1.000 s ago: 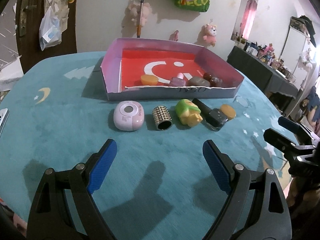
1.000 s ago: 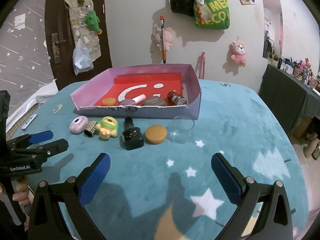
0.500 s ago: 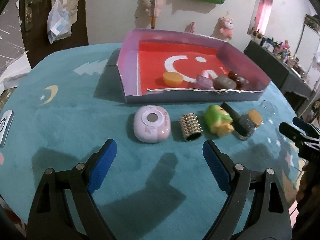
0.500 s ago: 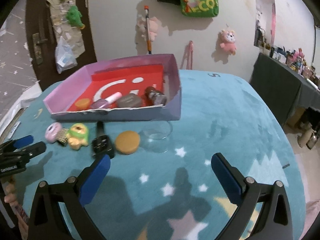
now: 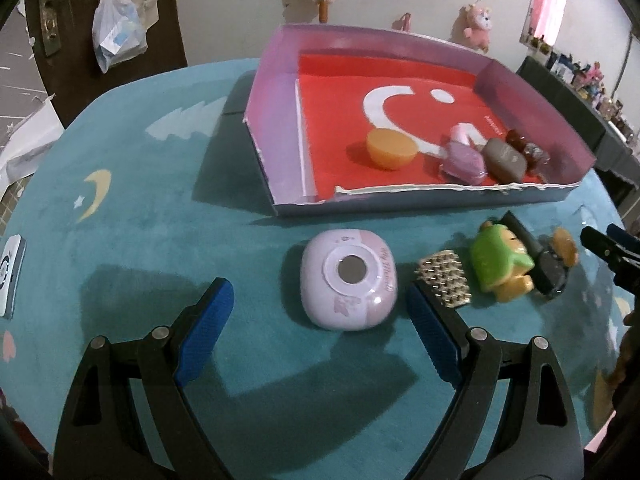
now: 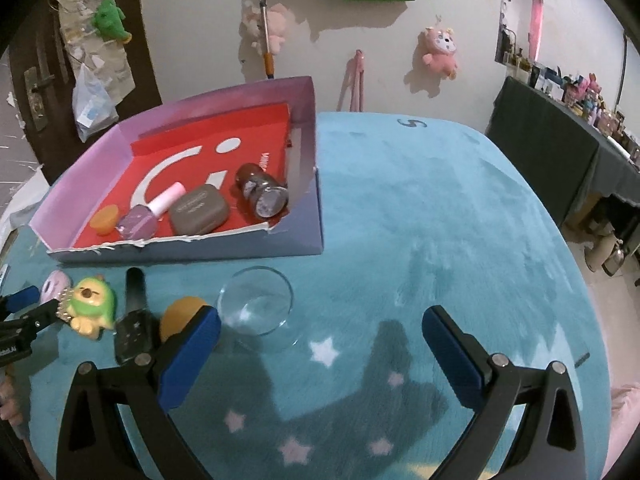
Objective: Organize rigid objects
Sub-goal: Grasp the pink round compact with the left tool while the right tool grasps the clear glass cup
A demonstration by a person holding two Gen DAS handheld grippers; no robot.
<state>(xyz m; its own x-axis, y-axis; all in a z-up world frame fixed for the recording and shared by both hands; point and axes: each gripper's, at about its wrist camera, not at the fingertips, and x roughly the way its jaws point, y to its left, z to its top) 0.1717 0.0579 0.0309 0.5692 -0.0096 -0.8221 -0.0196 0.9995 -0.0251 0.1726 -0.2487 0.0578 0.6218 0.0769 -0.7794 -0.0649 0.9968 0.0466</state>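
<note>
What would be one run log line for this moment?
left hand-held gripper: open, at pink case | right hand-held gripper: open, near glass cup | box: four items inside

both claws (image 5: 316, 308) (image 6: 320, 332): black arms, blue ribbed pads, silver screws.

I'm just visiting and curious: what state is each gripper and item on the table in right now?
left gripper: open, holding nothing
right gripper: open, holding nothing
pink round case: on the table, between the left fingers, untouched
glass cup: upright, empty
box: open-topped, holding several items
green toy: outside the box
</note>
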